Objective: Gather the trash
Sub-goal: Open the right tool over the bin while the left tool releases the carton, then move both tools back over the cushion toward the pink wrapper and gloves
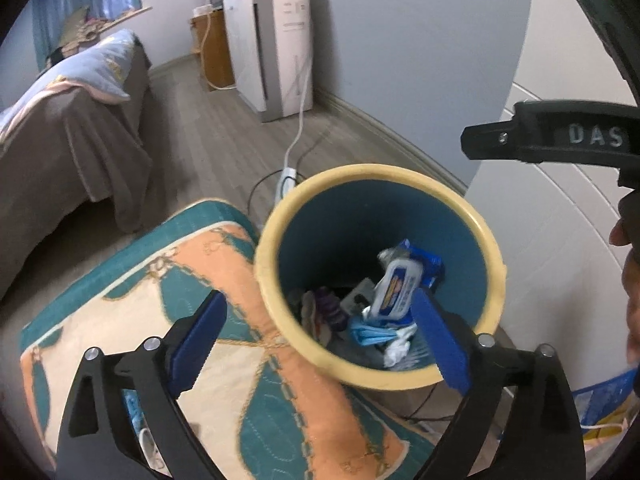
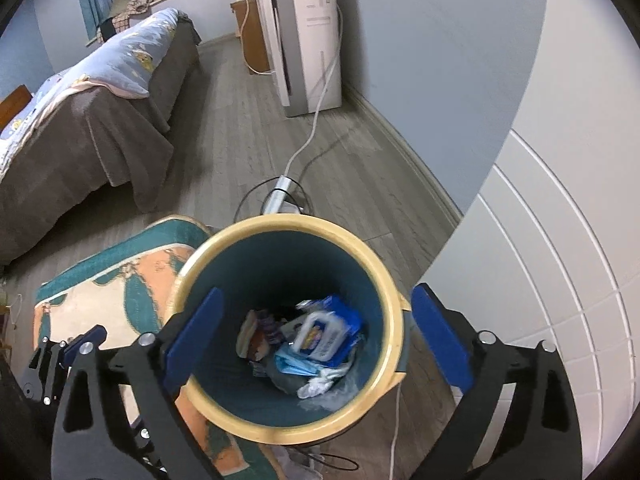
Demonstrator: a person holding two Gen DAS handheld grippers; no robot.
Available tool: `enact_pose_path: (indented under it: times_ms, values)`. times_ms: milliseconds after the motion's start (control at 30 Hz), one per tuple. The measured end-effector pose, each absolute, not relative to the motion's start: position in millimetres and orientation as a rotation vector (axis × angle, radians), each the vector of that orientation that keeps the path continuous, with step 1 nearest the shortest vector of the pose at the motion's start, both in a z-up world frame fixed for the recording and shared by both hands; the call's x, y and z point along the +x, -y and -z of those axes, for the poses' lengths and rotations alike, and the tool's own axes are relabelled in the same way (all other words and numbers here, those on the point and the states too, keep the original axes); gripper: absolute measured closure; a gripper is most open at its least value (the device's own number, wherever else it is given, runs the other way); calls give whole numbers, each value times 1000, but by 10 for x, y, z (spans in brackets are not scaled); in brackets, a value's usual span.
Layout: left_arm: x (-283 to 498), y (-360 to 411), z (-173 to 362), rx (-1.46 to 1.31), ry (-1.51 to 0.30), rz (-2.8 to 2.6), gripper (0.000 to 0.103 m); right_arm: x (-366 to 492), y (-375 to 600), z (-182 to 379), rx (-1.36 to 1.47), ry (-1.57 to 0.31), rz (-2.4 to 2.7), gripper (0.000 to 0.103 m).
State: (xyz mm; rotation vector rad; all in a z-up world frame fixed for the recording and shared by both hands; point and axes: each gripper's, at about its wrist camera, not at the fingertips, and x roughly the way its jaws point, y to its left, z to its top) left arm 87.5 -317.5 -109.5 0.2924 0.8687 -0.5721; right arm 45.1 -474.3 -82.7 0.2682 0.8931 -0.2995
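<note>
A round trash bin (image 1: pixel 460 200) with a cream rim and teal inside stands on the floor; it also shows in the right wrist view (image 2: pixel 384 280). It holds a blue wet-wipes pack (image 1: pixel 396 284) (image 2: pixel 320 334), a blue face mask (image 1: pixel 370 334) (image 2: pixel 294 364), white tissue (image 1: pixel 398 348) (image 2: pixel 318 386) and other wrappers. My left gripper (image 1: pixel 320 338) is open and empty above the bin's near-left rim. My right gripper (image 2: pixel 318 338) is open and empty, straddling the bin's mouth from above. The right gripper's body also shows in the left wrist view (image 1: pixel 560 136).
A teal, orange and cream cushion (image 1: pixel 224 352) (image 2: pixel 108 288) lies left of the bin. A bed with a brown cover (image 1: pixel 68 152) (image 2: pixel 88 128) is at far left. A white appliance (image 1: pixel 276 40) (image 2: pixel 308 36), its cable and a power strip (image 2: pixel 280 196) are behind. A white door (image 2: pixel 560 240) is at right.
</note>
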Motion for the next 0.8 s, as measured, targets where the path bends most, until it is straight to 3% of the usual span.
enact_pose_path:
  times_ms: [267, 800]
  values:
    - [902, 2744, 1006, 253, -887, 493, 9, 533, 4373, 671, 247, -889, 233, 6]
    - [827, 1170, 532, 177, -877, 252, 8, 692, 3201, 355, 116, -886, 75, 6]
